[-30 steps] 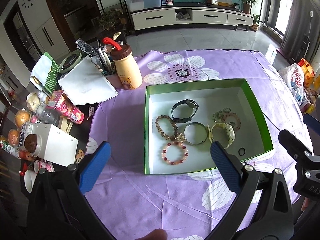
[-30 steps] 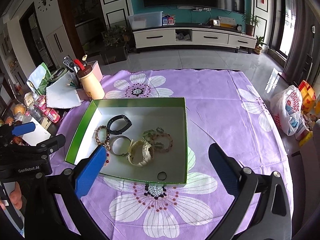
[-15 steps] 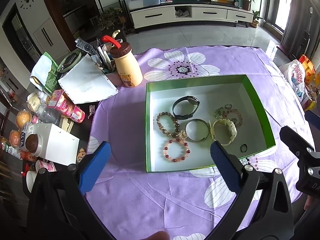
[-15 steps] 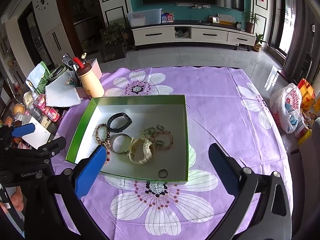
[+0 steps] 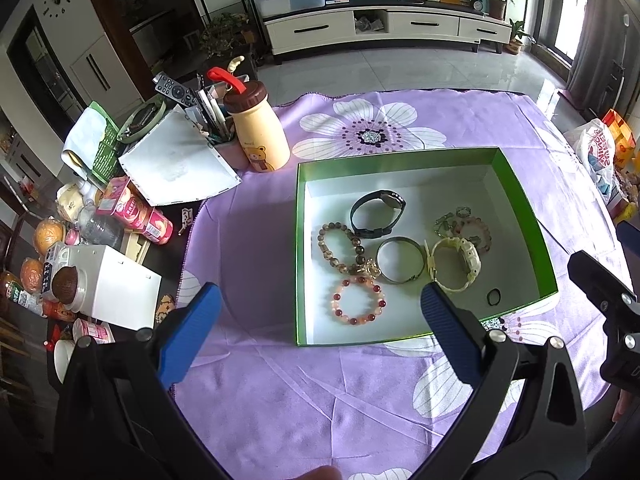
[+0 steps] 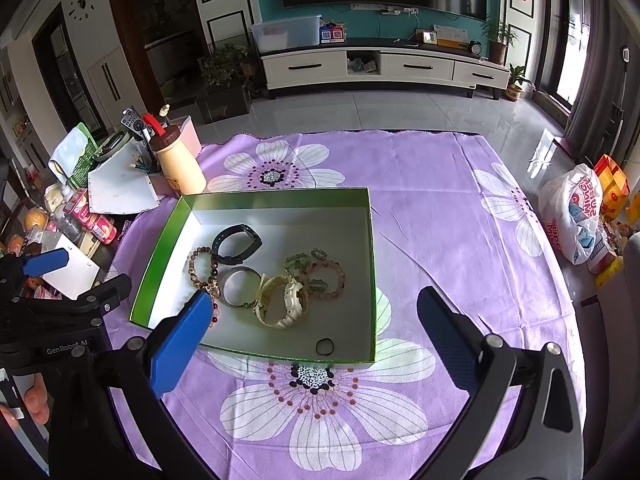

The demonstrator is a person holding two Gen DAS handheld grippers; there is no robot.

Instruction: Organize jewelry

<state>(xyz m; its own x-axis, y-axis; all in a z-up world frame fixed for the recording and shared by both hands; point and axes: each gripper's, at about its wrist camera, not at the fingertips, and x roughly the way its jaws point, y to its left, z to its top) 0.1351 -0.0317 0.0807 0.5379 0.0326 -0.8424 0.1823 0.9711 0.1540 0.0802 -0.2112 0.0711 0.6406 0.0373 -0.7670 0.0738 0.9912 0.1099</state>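
A green box (image 5: pixel 524 216) (image 6: pixel 372 248) with a white floor sits on the purple flowered cloth. Inside lie a black watch (image 5: pixel 378 214) (image 6: pixel 236 244), a brown bead bracelet (image 5: pixel 340 246), a red bead bracelet (image 5: pixel 358 300), a metal bangle (image 5: pixel 401 260) (image 6: pixel 239 286), a cream watch (image 5: pixel 454 264) (image 6: pixel 282 300), a pink bead bracelet with green charms (image 5: pixel 464 226) (image 6: pixel 320 274) and a small black ring (image 5: pixel 494 297) (image 6: pixel 325 346). My left gripper (image 5: pixel 316 320) is open and empty, held above the box's near left side. My right gripper (image 6: pixel 312 328) is open and empty above the box's near edge.
A cream bottle with a red handle (image 5: pixel 258 128) (image 6: pixel 176 164), a pen holder, papers (image 5: pixel 172 168), drink cartons and a white box (image 5: pixel 108 284) crowd the table's left. A plastic bag (image 6: pixel 576 208) lies on the floor at right.
Both grippers have pulled back and up a little, so the box sits slightly farther away in both views. The jewelry has not moved.
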